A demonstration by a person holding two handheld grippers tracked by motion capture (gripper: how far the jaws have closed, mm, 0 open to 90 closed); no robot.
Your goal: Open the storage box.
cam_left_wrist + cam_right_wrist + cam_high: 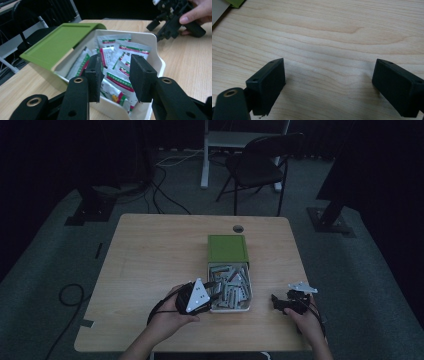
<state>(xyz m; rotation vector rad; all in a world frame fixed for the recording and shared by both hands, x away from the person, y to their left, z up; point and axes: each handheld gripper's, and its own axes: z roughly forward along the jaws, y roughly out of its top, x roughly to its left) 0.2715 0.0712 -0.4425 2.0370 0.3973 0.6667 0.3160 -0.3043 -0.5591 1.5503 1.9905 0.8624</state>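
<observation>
- The left gripper (115, 75), a black two-fingered tool with a grey three-cornered plate on top, is held in the person's left hand (167, 317) near the front edge of the pale wooden surface (150, 255).
- In the left gripper view its fingers (142, 75) stand a narrow gap apart, with nothing pinched between them; printed packets show through the gap, farther off.
- The gripper hangs just over the near left corner of the white rectangular plastic box (156, 43), which sits right of the surface's middle.
- The box is filled with small white sachets (120, 82) printed with green and red bands, lying loosely on one another.
- The right gripper (286, 301), also black with a grey plate, sits low on the surface to the right of the box, apart from it, in the person's right hand (309, 322).
- In the right gripper view its fingers (268, 83) are spread wide, with bare wood grain between them and nothing held.
- A flat green rectangular lid (227, 248) covers the far half of the box; in the left gripper view it lies tilted on the rim.
- Beyond the lid, a small round hole (238, 228) is set near the far edge of the surface.
- Past the surface, a dark folding chair (257, 167) stands on the grey carpeted floor (50, 250), with black cables (165, 190) trailing to its left.
</observation>
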